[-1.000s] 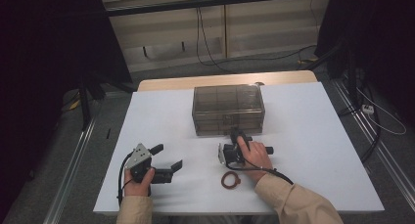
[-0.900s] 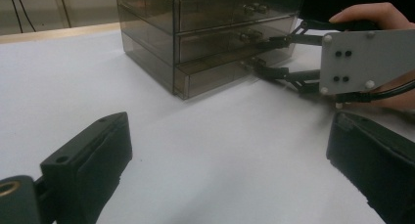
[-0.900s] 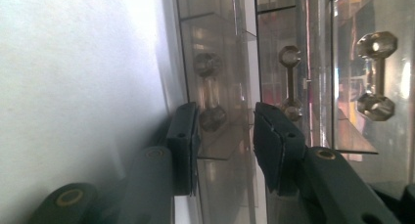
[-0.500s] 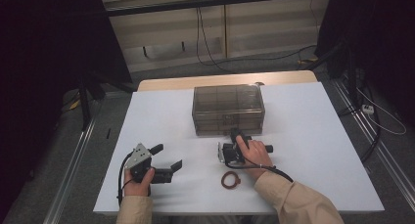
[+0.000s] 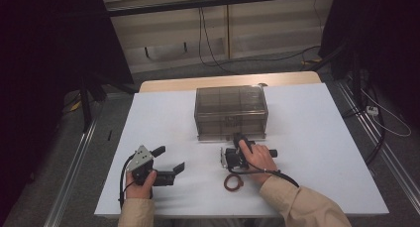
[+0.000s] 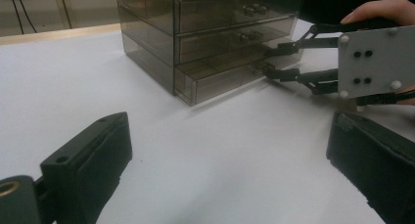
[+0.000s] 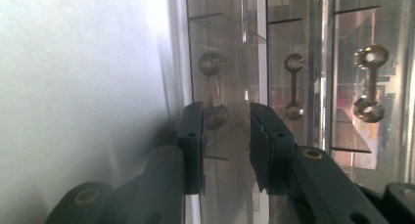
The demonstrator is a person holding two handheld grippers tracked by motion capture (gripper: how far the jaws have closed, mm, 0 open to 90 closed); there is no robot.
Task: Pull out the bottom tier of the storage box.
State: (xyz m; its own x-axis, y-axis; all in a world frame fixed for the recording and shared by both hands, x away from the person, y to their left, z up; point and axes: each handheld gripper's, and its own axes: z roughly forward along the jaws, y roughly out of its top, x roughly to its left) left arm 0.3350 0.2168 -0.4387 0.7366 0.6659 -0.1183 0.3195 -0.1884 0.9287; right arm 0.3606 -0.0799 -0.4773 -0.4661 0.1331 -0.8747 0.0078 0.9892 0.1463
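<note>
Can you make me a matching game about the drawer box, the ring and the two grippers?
1 drawer box
2 ring
3 left gripper
4 right gripper

A around the bottom drawer's handle
B table's front left, jaws wide
C middle of the table
D flat beside the right hand

1-C, 2-D, 3-B, 4-A. The right gripper's jaws have just been closing, handle between them.

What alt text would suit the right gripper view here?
The right gripper has its two black jaws on either side of the lowest drawer handle of a clear drawer box, apparently not yet pressing on it. White table beside it.
</note>
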